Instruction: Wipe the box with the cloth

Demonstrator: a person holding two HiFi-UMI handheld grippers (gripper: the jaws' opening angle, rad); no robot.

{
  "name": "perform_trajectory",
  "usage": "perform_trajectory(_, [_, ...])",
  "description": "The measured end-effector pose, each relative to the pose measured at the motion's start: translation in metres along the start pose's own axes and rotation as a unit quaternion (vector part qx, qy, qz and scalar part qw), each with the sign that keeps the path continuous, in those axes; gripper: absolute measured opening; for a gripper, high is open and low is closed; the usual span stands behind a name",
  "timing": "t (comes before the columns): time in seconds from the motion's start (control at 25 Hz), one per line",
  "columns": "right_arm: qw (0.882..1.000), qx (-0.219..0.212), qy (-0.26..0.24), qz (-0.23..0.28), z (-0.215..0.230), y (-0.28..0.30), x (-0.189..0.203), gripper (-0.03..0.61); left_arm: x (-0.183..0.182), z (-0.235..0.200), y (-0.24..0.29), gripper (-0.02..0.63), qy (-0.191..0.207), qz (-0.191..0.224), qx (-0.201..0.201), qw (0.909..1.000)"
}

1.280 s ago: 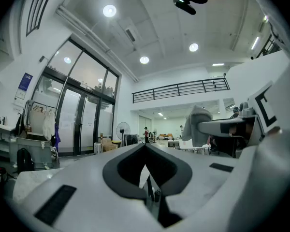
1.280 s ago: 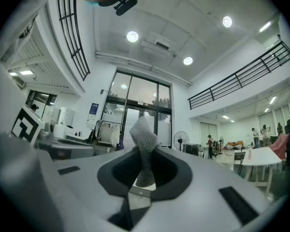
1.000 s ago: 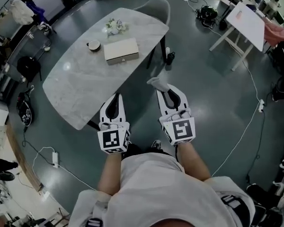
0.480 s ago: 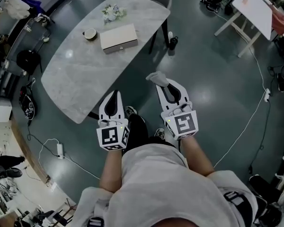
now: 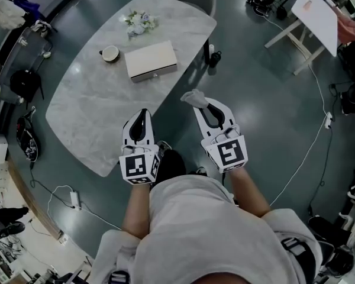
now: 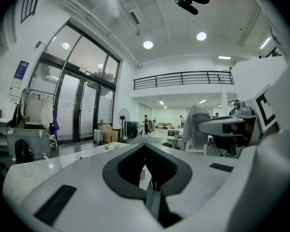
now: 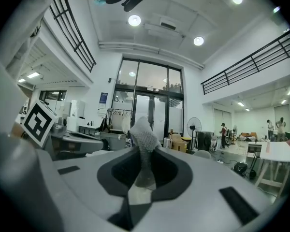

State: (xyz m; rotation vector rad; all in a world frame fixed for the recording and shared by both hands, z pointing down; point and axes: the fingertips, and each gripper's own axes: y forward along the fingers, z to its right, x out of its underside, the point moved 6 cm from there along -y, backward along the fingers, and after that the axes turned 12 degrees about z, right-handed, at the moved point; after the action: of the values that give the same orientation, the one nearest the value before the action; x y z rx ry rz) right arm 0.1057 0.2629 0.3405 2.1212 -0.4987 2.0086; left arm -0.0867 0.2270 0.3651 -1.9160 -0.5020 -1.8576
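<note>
1. Our right tongs point(image 5: 201, 104) are clamped on the cloth point(image 5: 193, 97), a pale tuft poking past the tips. Our left tongs point(image 5: 142, 114) are pressed together on nothing.
2. Over the last second we have stepped closer to the table point(image 5: 83, 117). The left tongs now overlap its near edge.
3. The box point(image 5: 151, 61) lies well ahead on the table's far half, so we judge that wiping hasn't begun.
4. Neither gripper view shows the box, since the tongs' own bodies block it. We can't tell how much cloth is bunched inside.
</note>
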Motion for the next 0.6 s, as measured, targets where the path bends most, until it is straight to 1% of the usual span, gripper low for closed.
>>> perform_trajectory(0.2, [1.0, 0.017, 0.01, -0.017, 0.007, 0.063, 0.007, 0.061, 0.004, -0.055, 0.039, 0.023, -0.009, -0.016, 0.019, 0.9997])
perform_trajectory(0.36, [0.999, 0.023, 0.015, -0.029, 0.01, 0.105, 0.014, 0.061, 0.011, -0.092, 0.06, 0.023, -0.017, -0.023, 0.023, 0.9993])
perform_trajectory(0.44, [0.999, 0.019, 0.007, -0.047, 0.013, 0.122, 0.021, 0.061, 0.017, -0.105, 0.071, 0.023, -0.022, -0.03, 0.019, 0.9991])
perform_trajectory(0.6, [0.996, -0.006, -0.013, -0.092, 0.02, 0.155, 0.036, 0.061, 0.031, -0.124, 0.087, 0.023, -0.031, -0.047, 0.009, 0.9984])
